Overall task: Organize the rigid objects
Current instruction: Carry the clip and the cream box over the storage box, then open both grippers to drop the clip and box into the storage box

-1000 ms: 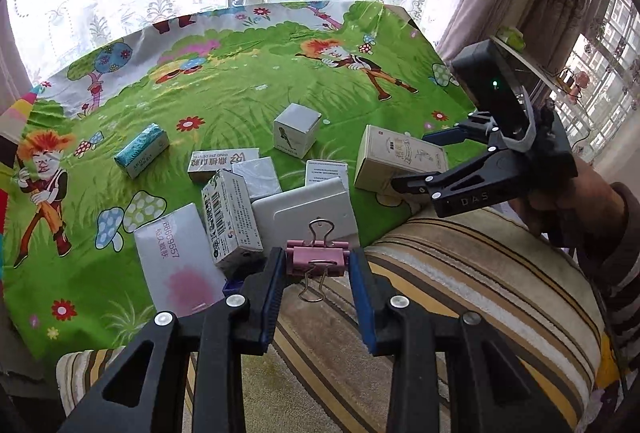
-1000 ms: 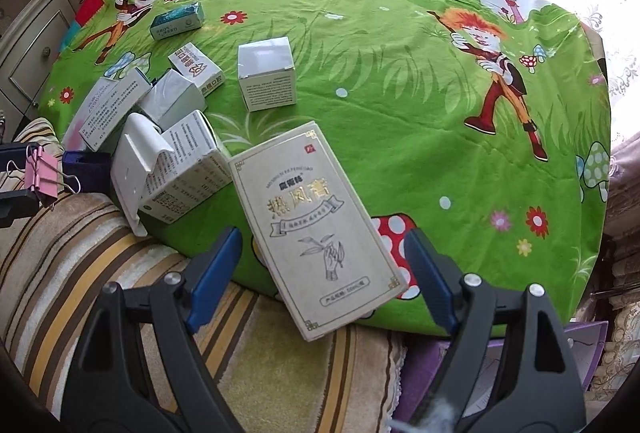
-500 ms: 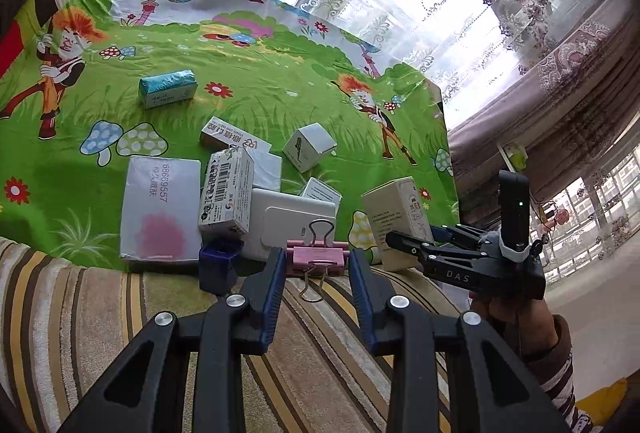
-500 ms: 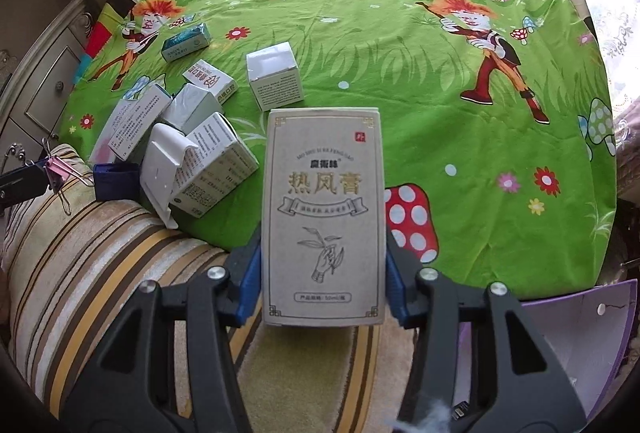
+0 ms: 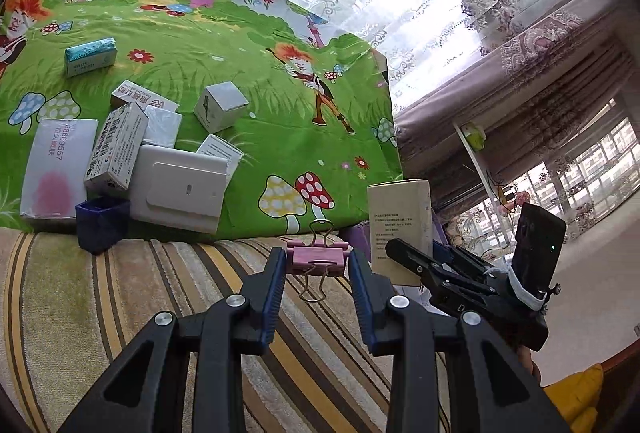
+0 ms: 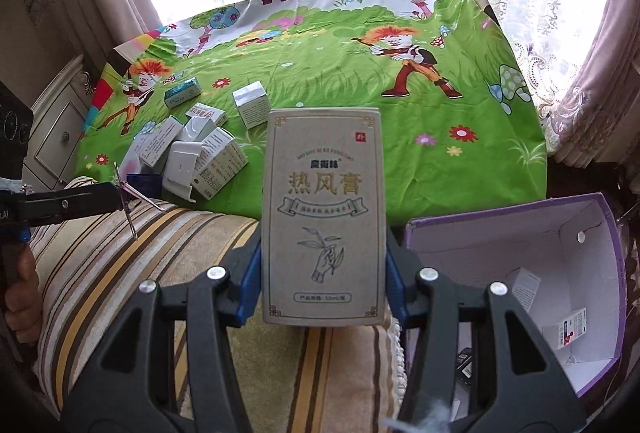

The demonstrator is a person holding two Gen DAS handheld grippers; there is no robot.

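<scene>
since the earlier frame the beige box (image 6: 324, 217) got lifted off the green tablecloth (image 6: 400, 169), now upright over the striped cushion (image 6: 132, 273). left gripper (image 5: 318, 265) is clenched on a pink binder clip (image 5: 318, 257). right gripper (image 6: 324, 273) is grasping the beige box, and the purple box (image 6: 560, 245) sits open just to its right with a few small packs inside.

Left gripper (image 5: 318, 265) clamps pink binder clip (image 5: 318, 258).
</scene>
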